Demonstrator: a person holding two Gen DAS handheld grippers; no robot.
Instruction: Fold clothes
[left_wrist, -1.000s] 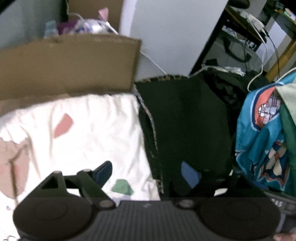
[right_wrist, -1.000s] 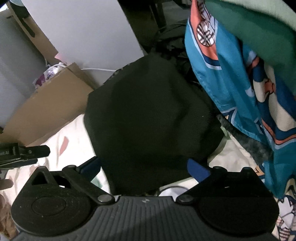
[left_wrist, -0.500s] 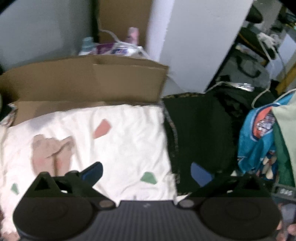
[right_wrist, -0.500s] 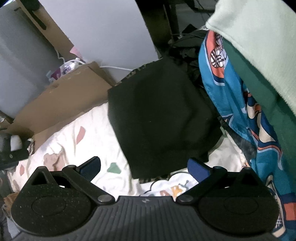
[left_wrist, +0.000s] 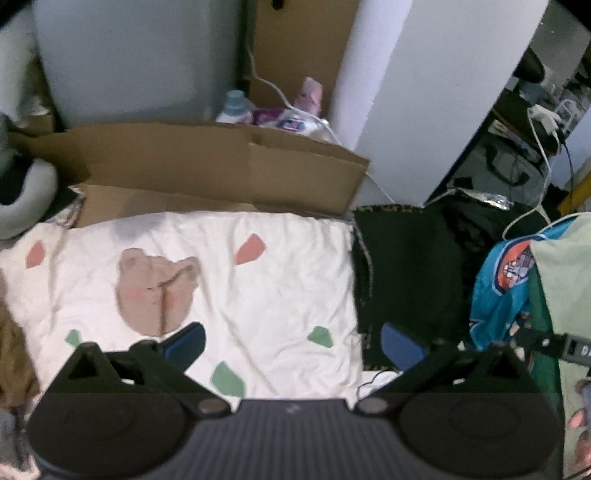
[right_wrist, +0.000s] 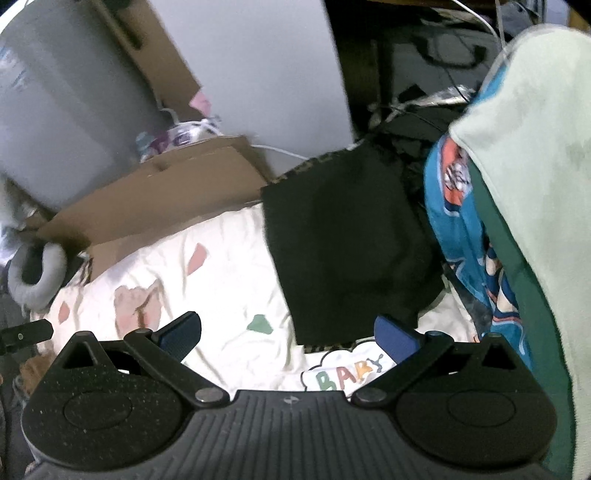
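The black garment (right_wrist: 347, 243) lies folded flat on the white sheet (left_wrist: 258, 295), its far edge showing a patterned trim, right up against the cardboard (left_wrist: 207, 162) on one side and the blue print cloth (right_wrist: 454, 229) on the other. You've got both grippers above it, touching nothing. Your left gripper (left_wrist: 291, 341) has its blue pads (left_wrist: 186, 341) spread wide, having just been opening, with only sheet and the garment's near corner showing between them. Your right gripper (right_wrist: 286, 334) is spread wide too, the garment's near edge framed between its fingers (right_wrist: 395, 341), empty. A pale green cloth (right_wrist: 535, 147) drapes over the blue one. A "BABY" print (right_wrist: 347, 371) shows on the sheet just below the garment.
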